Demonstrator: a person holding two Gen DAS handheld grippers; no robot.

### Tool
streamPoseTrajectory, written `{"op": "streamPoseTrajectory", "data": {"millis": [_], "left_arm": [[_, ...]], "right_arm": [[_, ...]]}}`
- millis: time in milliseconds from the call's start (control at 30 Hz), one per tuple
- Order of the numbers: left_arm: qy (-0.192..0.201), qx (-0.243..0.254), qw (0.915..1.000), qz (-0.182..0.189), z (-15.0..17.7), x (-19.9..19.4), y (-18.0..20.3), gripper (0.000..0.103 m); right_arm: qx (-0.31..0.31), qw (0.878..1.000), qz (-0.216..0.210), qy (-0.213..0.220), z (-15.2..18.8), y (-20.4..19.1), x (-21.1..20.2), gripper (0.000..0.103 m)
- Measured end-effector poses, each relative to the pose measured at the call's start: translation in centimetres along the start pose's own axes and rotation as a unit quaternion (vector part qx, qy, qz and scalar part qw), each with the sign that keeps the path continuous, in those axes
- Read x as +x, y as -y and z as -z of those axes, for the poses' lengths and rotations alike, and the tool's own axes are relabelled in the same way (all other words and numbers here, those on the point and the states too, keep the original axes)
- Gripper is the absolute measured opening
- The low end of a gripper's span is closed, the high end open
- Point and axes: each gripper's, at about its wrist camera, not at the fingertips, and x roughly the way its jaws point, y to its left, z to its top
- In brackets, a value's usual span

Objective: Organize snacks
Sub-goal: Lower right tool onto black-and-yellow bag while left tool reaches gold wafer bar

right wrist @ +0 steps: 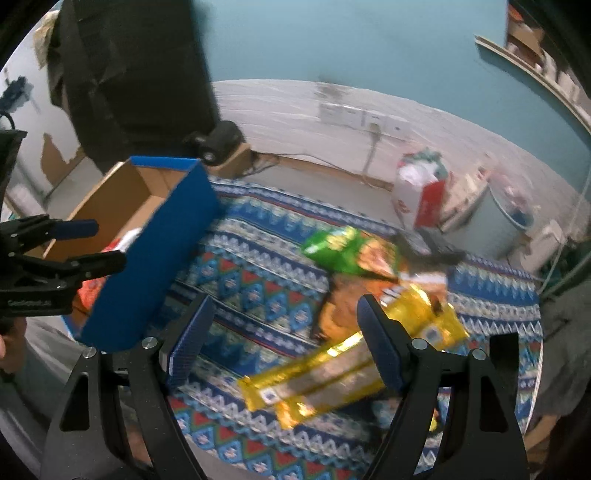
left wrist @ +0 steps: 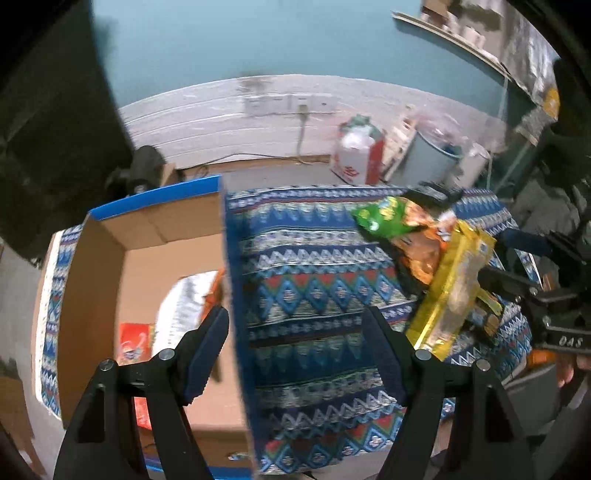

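Left to right: one cardboard box (left wrist: 155, 229), blue outside, brown inside, sits at the left end of the table on the patterned cloth (left wrist: 314, 266). Inside it I count at least two packets: a white/silver one (left wrist: 184, 306) and a red one (left wrist: 135, 341); more may be hidden behind the wall and the fingers.

Left gripper (left wrist: 299, 358): jaws spread wide, nothing held. It hangs over the box's right wall, with one finger over the box interior and the other over bare cloth.

Middle: bare cloth, blue/red/green zigzag and diamond bands.

Right: snack pile on the cloth. Count is one green bag (right wrist: 334, 253), one orange bag (right wrist: 373, 266) partly under it, and two gold-wrapped long packs (right wrist: 321, 387). Blur makes the exact count of orange packs uncertain. In the right wrist view the near gold pack's long axis runs lower-left to upper-right; the second gold pack (right wrist: 424, 314) lies behind it, angled the other way and overlapping the orange bag.

Right gripper (right wrist: 286, 343): jaws wide apart, empty. Its right finger overlaps the gold packs in the view; I can't tell if it touches them.

Room: teal upper wall, white panelled lower wall with a row of sockets (left wrist: 291, 103), a red-and-white carton (left wrist: 356, 155) on the floor, and a shelf (left wrist: 450, 33) upper right. Both frames are motion-blurred.
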Motion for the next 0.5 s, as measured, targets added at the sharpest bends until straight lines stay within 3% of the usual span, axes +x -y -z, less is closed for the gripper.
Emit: {"op": "streamPoseTrajectory", "data": {"millis": [500], "left_arm": [[-0.041, 0.076, 0.9956, 0.036, -0.6, 3.9, 8.5, 0.076]], "right_arm": [[0.076, 0.995, 0.045, -0.055, 5.3, 10.0, 0.6, 0.079]]}}
